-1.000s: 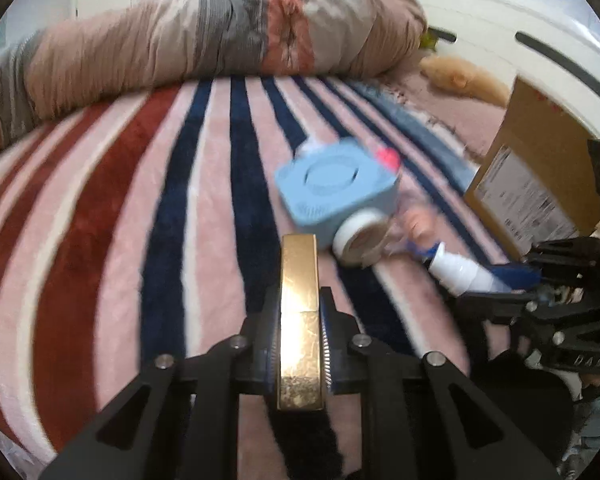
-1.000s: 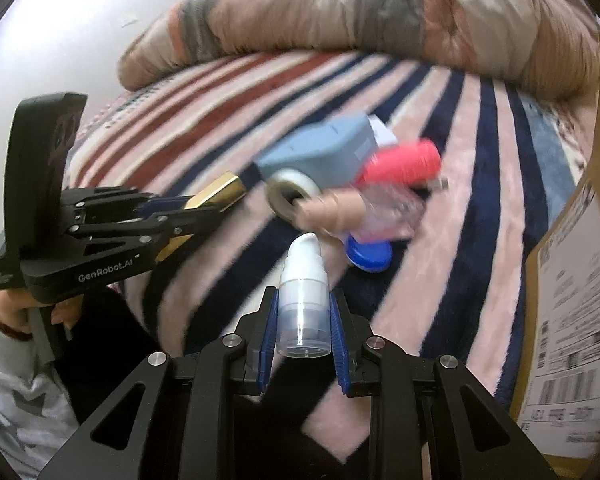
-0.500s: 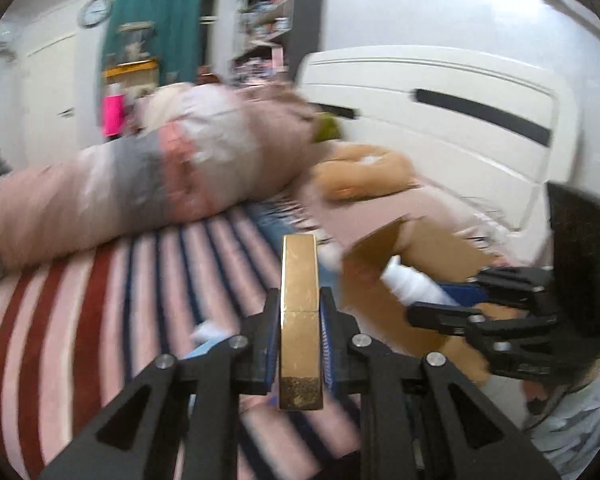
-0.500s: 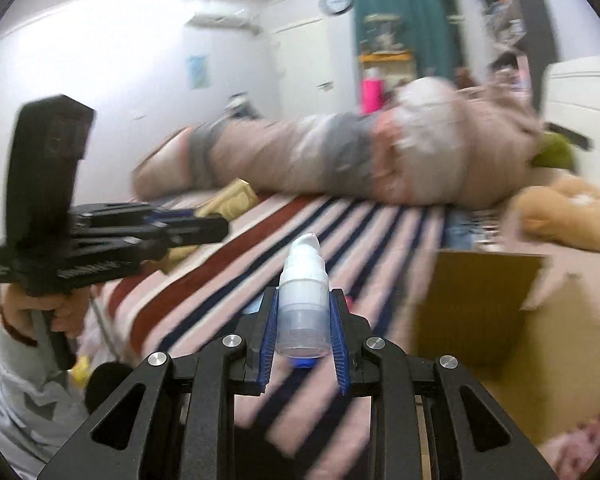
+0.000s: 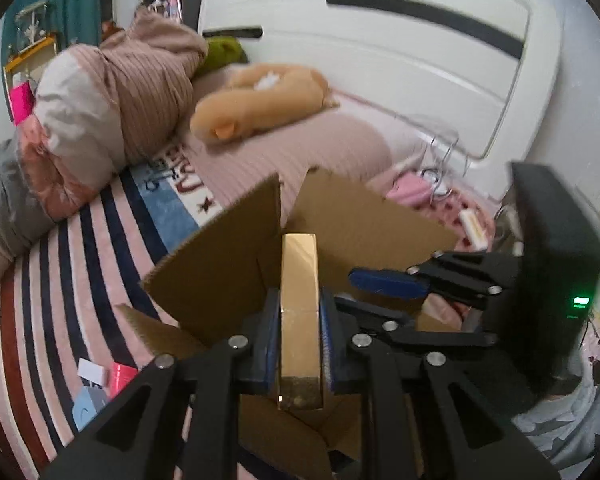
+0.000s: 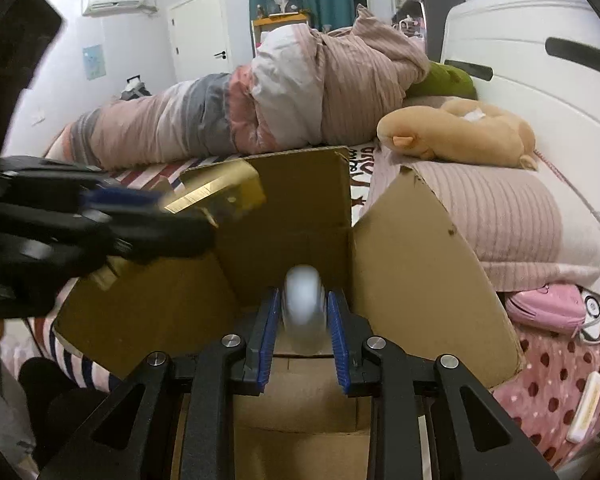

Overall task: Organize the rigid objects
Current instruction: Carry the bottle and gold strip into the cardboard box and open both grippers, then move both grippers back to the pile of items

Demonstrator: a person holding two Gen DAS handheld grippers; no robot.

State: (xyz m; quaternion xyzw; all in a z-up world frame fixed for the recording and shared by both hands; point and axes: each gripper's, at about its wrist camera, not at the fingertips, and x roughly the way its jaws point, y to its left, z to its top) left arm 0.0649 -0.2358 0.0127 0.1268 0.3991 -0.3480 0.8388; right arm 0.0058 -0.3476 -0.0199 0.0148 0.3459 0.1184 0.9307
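Note:
My left gripper [image 5: 299,312] is shut on a long gold box [image 5: 299,320] and holds it over the open cardboard box [image 5: 220,272]. My right gripper [image 6: 303,320] is shut on a white pump bottle [image 6: 303,306], also above the cardboard box [image 6: 416,264], pointing into its opening. The right gripper [image 5: 384,285] shows in the left wrist view just right of the gold box. The left gripper with the gold box [image 6: 220,192] shows at the left in the right wrist view.
A striped blanket [image 5: 60,280] holds a pink tube [image 5: 120,376], a white card and a blue item at lower left. A rolled duvet [image 6: 260,108], a tan plush toy [image 6: 460,132], a pink pillow [image 6: 500,216] and the white headboard [image 5: 400,60] lie behind the box.
Both grippers have lifted from the striped blanket and swung right to above the open cardboard box, each keeping hold of its object.

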